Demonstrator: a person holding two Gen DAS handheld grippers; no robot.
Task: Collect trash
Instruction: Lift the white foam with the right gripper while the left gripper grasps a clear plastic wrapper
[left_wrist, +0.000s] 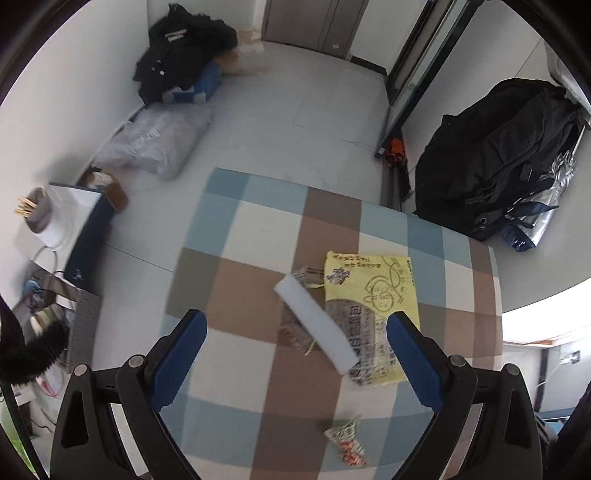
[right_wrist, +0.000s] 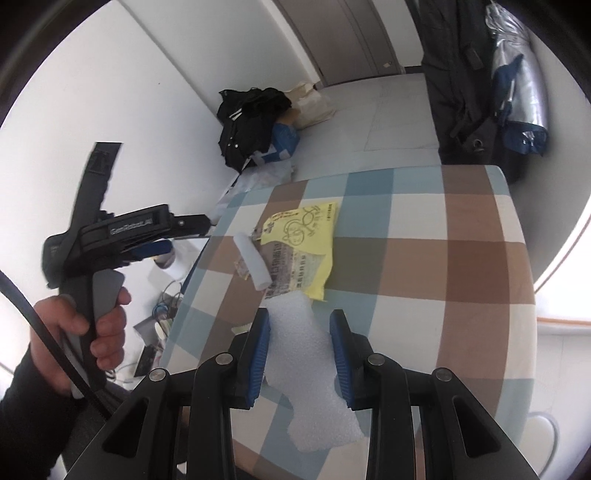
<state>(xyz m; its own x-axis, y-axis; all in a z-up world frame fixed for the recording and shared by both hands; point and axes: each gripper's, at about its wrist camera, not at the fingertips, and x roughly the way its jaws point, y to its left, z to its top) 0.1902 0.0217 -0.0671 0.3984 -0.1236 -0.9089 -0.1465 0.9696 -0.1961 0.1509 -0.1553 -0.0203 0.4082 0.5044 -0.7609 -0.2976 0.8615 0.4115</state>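
Two grippers are mine to watch. Nearest, the right gripper (right_wrist: 300, 325) has its fingers clamped on a crumpled white foam sheet (right_wrist: 314, 373), whose long axis runs along the fingers, its far tip reaching toward the yellow bag (right_wrist: 306, 243). The left gripper (left_wrist: 297, 356) has its fingers wide apart with nothing between them, over the checked desk (left_wrist: 258, 280); from the right wrist I see it out past the desk's left edge, gripped by a hand (right_wrist: 74, 332). Close under the left view lies a small red-and-white wrapper (left_wrist: 347, 441) in open cloth. Farther on, a white foam strip (left_wrist: 317, 325) lies diagonally, its far end up-left, across a clear wrapper (left_wrist: 299, 336) and overlapping the yellow bag's left side. The desk's far edge drops to bare floor (left_wrist: 295, 110); a black backpack (left_wrist: 495, 155) sits beyond the far right corner.
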